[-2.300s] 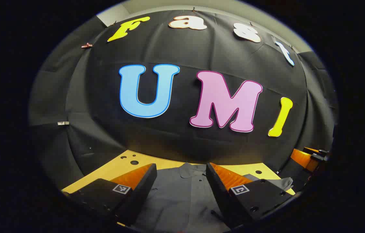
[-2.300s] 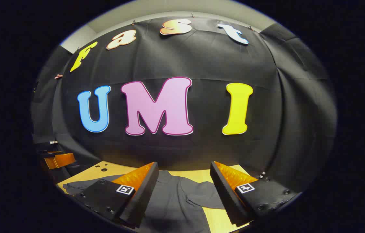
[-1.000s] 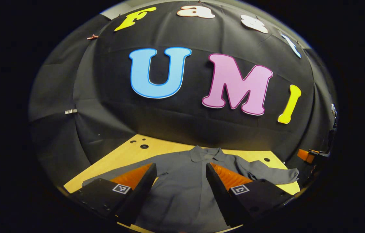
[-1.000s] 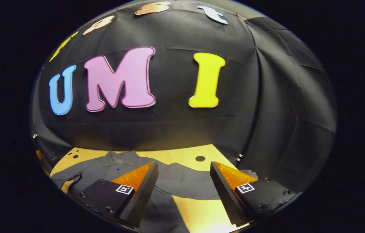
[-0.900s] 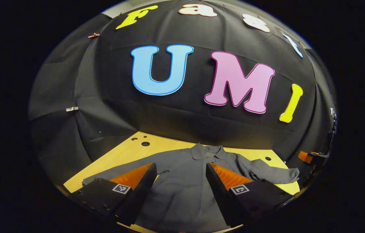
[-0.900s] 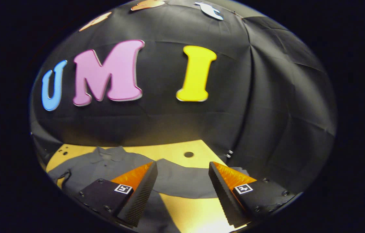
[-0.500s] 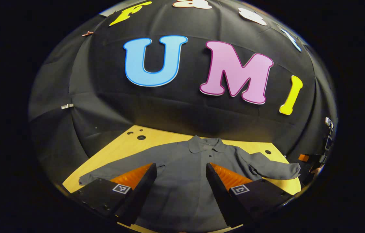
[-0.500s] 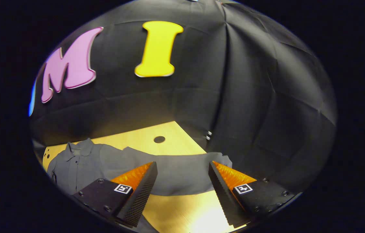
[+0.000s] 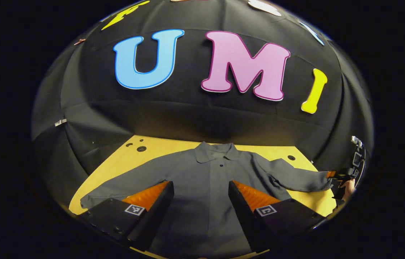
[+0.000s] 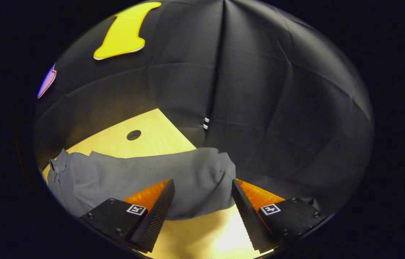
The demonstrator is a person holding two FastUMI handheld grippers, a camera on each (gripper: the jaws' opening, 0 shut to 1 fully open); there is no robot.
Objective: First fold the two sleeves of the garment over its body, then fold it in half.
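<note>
My right gripper [image 10: 202,201] has moved to the sleeve [image 10: 173,180] end, fingers wide apart, holding nothing. Left gripper [image 9: 198,201] hovers wide open over the garment [image 9: 206,180].

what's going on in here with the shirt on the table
A person is about to fold a grey shirt lying spread flat on a wooden table, both sleeves out to the sides. The right tool is open, its fingers on either side of the right sleeve's cuff end, not closed on it. The left tool is open over the shirt's body. Neither sleeve is folded in yet.
</note>
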